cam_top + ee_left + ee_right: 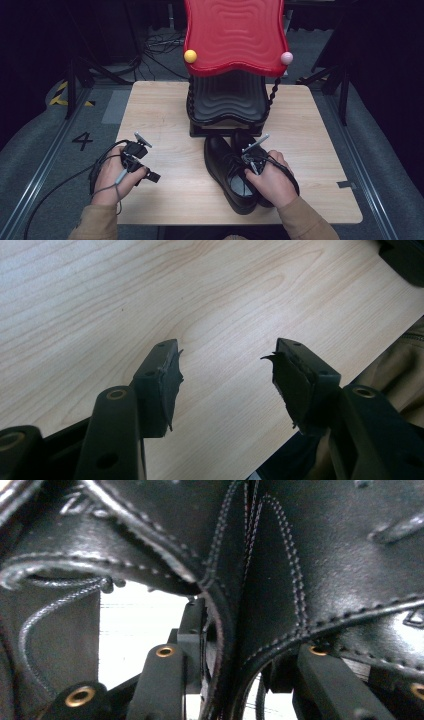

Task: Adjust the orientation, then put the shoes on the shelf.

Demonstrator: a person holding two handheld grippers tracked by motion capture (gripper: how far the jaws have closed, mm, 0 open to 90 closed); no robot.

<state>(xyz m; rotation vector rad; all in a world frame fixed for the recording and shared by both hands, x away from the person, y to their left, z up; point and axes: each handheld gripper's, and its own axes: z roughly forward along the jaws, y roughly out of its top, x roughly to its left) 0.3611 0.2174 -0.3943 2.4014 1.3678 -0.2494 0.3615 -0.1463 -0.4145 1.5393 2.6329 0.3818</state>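
A: So, from the big things down: where does the work stand?

B: In the upper middle of the high view a red shoe rack (234, 35) stands on the wooden table (165, 115), with a dark lower shelf (227, 102) under the red top. Neither tier carries anything that I can see. Below it, in the lower middle of that view, 2 black leather shoes (225, 167) sit side by side on the table, toes toward the rack. I'd judge the loading has barely begun.

A: And the right gripper?

B: The right gripper (254, 162) is down at the shoes, where their inner sides meet. In the right gripper view its jaws stand on either side of the 2 inner walls (225, 615), 1 jaw inside each shoe, close against the leather. Whether the pads are already pressing, I cannot tell.

A: The left one?

B: The left gripper (141, 167) sits at the lower left of the high view, well apart from the shoes. In the left gripper view (225, 385) its jaws gape wide over bare wood, holding nothing.

A: What's left, then?

B: Nearly all of it, by my reading: finish the pinch, lift the pair, set it on a shelf.
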